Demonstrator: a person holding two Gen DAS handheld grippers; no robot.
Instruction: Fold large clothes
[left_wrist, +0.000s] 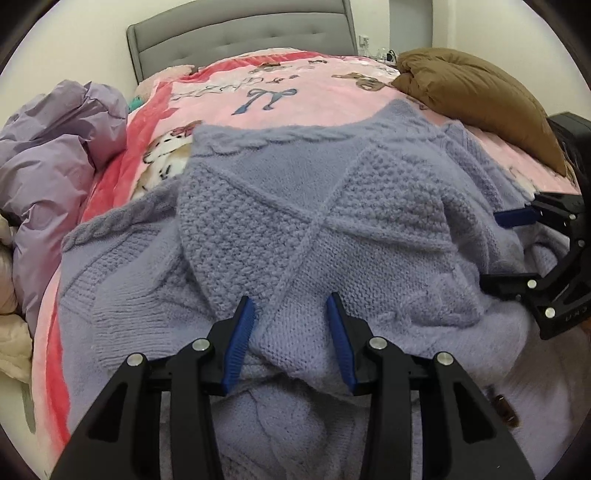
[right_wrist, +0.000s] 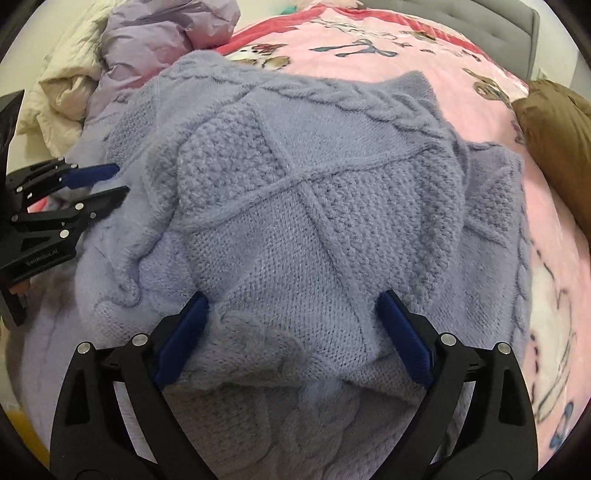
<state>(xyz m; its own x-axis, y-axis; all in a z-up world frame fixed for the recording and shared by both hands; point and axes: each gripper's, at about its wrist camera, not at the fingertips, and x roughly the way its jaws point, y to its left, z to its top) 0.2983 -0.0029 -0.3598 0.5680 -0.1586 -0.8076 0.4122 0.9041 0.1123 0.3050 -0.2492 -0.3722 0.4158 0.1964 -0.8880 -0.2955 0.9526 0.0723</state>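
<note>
I am looking down at the lavender knit sweater (left_wrist: 314, 221) lying folded on the pink blanket (left_wrist: 314, 92). My left gripper (left_wrist: 291, 306) is pinching a fold of it between half-closed jaws. My right gripper (right_wrist: 295, 306) is standing wide, straddling the knit without clamping it.

White lettering stands on the black body of the left gripper (right_wrist: 107, 184) in the right wrist view, too blurred to read. The pink blanket (left_wrist: 325, 92) carries cursive script, also illegible. Nothing else bears text.
</note>
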